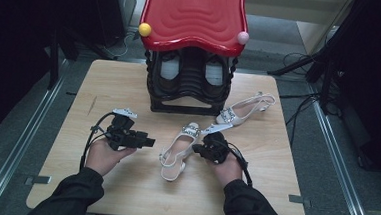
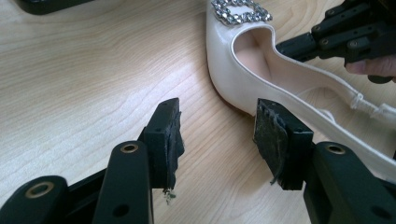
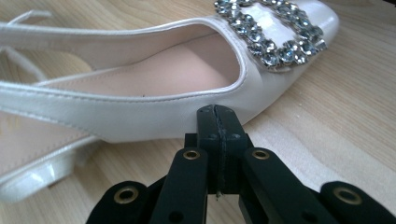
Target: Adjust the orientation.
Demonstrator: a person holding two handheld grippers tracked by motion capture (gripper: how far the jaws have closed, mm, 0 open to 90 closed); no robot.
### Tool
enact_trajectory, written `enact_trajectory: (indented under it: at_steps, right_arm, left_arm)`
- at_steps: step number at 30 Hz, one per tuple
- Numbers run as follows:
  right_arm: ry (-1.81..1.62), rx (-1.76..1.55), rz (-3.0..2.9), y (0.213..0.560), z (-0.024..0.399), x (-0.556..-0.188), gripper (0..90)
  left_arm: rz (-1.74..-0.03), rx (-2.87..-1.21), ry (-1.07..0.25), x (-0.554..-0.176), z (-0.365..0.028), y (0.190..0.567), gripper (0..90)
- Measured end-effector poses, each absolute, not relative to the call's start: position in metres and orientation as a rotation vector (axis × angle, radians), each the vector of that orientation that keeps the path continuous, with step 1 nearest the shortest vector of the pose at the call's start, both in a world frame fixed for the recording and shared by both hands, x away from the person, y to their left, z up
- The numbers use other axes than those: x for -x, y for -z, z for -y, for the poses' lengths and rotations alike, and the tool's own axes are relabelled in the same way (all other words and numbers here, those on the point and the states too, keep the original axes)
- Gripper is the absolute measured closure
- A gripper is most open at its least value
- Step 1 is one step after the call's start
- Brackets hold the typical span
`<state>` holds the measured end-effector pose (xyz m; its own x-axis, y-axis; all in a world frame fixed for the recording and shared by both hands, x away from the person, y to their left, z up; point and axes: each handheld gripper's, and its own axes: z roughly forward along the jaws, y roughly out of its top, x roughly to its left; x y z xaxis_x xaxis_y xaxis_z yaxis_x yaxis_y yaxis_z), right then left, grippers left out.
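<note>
A table [image 1: 123, 193] holds everything. At its back, in the middle, stands a rack [image 1: 189, 95] with a wavy seat [image 1: 194, 15] on top. A pair of shoes [image 1: 190, 72] sits inside the rack, under the seat. In front of the rack, a little to the right, a shoe [image 1: 180, 149] lies on the table, toe toward the rack. A second shoe [image 1: 243, 110] lies farther back and more to the right, just beside the rack's corner. The left gripper [image 1: 149, 142] is to the left of the near shoe, a bit apart from it. The right gripper [image 1: 196, 149] is right beside that shoe on its right side, tips against its side wall.
</note>
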<state>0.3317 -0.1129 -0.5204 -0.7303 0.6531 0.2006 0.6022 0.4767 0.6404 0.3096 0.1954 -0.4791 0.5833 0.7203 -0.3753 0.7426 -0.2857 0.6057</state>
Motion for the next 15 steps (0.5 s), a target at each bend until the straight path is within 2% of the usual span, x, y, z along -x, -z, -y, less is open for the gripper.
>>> enact_trajectory:
  at_steps: [15]
  right_arm:
    - [-1.109,-1.171,-2.637,0.520,0.102,-0.346,90.0]
  left_arm:
    - [-1.217,-2.019,0.025,-0.301,-0.211,0.482,50.6]
